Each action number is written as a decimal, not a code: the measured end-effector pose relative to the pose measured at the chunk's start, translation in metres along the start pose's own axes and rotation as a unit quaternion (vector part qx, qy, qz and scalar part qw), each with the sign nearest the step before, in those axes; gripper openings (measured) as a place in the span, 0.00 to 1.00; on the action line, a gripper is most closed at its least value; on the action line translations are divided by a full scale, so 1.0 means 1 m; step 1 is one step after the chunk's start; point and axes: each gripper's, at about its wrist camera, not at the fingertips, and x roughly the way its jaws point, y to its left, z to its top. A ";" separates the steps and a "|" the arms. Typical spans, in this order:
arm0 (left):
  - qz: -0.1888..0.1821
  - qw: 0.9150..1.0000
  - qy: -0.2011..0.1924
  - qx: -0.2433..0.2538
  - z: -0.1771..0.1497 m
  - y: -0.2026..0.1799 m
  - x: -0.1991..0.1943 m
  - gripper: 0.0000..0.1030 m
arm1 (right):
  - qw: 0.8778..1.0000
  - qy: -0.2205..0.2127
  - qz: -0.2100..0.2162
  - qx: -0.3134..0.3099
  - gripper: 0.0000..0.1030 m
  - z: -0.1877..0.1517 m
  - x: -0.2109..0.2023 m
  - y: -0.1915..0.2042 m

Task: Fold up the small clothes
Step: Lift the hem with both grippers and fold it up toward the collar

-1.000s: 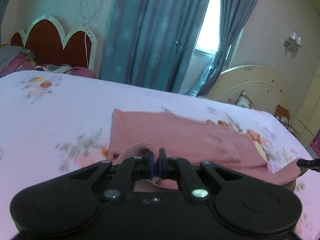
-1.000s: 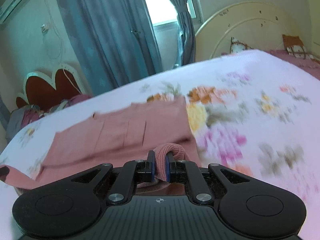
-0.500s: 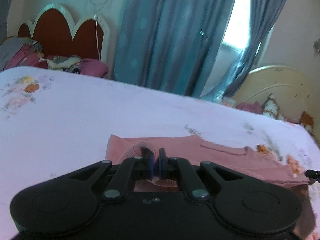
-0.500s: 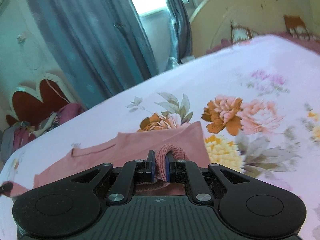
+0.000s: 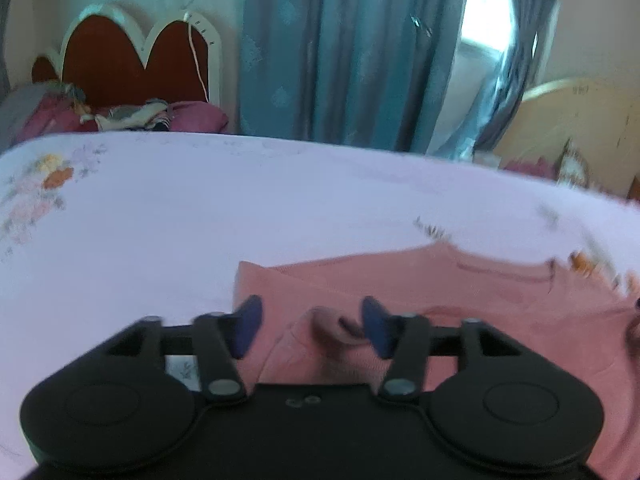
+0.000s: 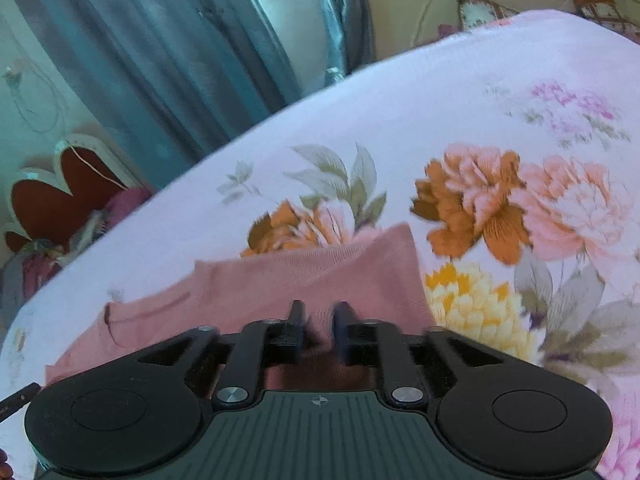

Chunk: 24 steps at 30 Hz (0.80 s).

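Observation:
A pink knit garment (image 5: 460,296) lies folded on the floral bed sheet (image 5: 200,220). My left gripper (image 5: 312,328) hangs low over the garment's left end. Its jaws are opening, the blue pads (image 5: 248,330) stand well apart, and a raised fold of pink cloth (image 5: 336,326) sits loose between them. In the right wrist view the same garment (image 6: 320,276) spreads to the left. My right gripper (image 6: 320,320) is over the garment's right end with its jaws opening. Pink cloth lies in the gap, and the fingers (image 6: 297,320) do not press on it.
The bed sheet (image 6: 480,92) stretches beyond the garment, with large printed flowers (image 6: 500,200) to the right. A red and white headboard (image 5: 132,56) with a heap of clothes (image 5: 120,118) stands at the far left. Blue curtains (image 5: 352,52) hang behind the bed.
Both grippers carried the pinched pink edge forward and down over the garment, then let go. Their jaws, shut on cloth before, now stand apart.

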 end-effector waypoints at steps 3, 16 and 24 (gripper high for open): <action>-0.027 1.000 0.004 -0.007 0.005 0.010 -0.002 0.55 | 0.999 -0.020 -0.001 -0.036 0.71 0.006 -0.005 0.000; -0.032 0.992 0.059 0.103 -0.003 -0.019 0.061 0.42 | 0.985 0.033 0.031 -0.167 0.61 -0.005 0.037 0.015; -0.051 0.991 0.055 0.110 -0.009 -0.017 0.058 0.07 | 0.974 0.050 0.036 -0.218 0.14 -0.012 0.043 0.023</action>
